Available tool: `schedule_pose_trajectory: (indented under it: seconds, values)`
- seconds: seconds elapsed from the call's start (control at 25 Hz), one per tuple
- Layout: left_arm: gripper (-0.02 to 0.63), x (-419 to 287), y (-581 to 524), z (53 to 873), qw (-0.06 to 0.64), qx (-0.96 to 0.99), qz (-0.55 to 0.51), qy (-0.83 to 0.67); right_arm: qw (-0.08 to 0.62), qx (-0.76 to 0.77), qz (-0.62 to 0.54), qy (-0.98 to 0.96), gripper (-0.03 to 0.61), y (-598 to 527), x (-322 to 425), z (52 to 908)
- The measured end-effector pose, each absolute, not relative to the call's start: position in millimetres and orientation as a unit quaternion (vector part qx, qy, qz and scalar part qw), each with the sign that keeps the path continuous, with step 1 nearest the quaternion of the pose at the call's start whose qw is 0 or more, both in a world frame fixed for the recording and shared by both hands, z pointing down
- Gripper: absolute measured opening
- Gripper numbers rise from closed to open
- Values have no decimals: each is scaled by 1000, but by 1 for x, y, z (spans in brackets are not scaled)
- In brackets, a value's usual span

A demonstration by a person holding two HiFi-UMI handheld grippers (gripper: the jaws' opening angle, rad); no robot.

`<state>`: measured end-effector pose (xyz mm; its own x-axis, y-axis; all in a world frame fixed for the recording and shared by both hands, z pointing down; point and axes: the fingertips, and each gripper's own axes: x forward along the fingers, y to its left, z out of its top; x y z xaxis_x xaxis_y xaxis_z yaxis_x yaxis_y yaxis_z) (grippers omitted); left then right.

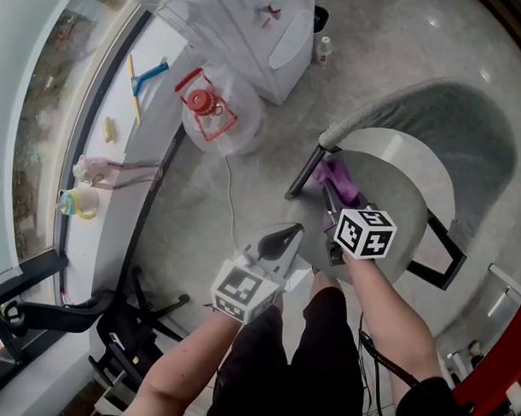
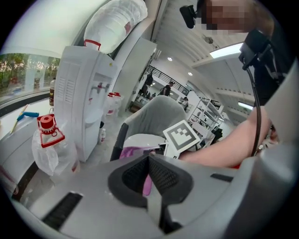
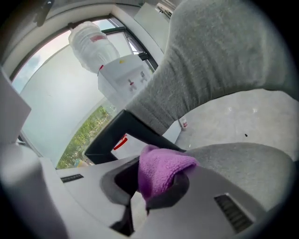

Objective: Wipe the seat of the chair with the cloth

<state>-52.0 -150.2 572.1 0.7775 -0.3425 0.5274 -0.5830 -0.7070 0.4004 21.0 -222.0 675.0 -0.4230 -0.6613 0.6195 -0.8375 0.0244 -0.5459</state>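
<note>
The left gripper (image 2: pixel 148 157) is held low in front of the person's legs. Its dark ribbed jaws are closed against each other with nothing gripped. Just beyond it, the right gripper (image 3: pixel 159 186) is clamped on a bunched purple fleece cloth (image 3: pixel 161 167), which bulges up out of the jaws. In the head view this cloth sits at the near edge of the round grey upholstered seat (image 1: pixel 393 211) of the chair, just beside the black slanted arm post (image 1: pixel 305 172). Whether the cloth presses on the seat cannot be told. The grey curved backrest (image 1: pixel 462 123) wraps the far side of the seat. Farther off on the grey floor lies a clear plastic water jug with a red cap and handle (image 1: pixel 213 109), next to a white water dispenser (image 1: pixel 276 36).
</note>
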Motion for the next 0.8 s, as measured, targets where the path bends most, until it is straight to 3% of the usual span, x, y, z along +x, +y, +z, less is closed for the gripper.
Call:
schedule_pose_trajectory:
  seconds: [0.4,0.8]
  values:
    - [3,24,-147,559,272,916,215,-199,57,640,418,-643,26,-183,155,632]
    - [3,67,-142,561,264,923,227,-163,89,735,407,-535,26,-136,276,665]
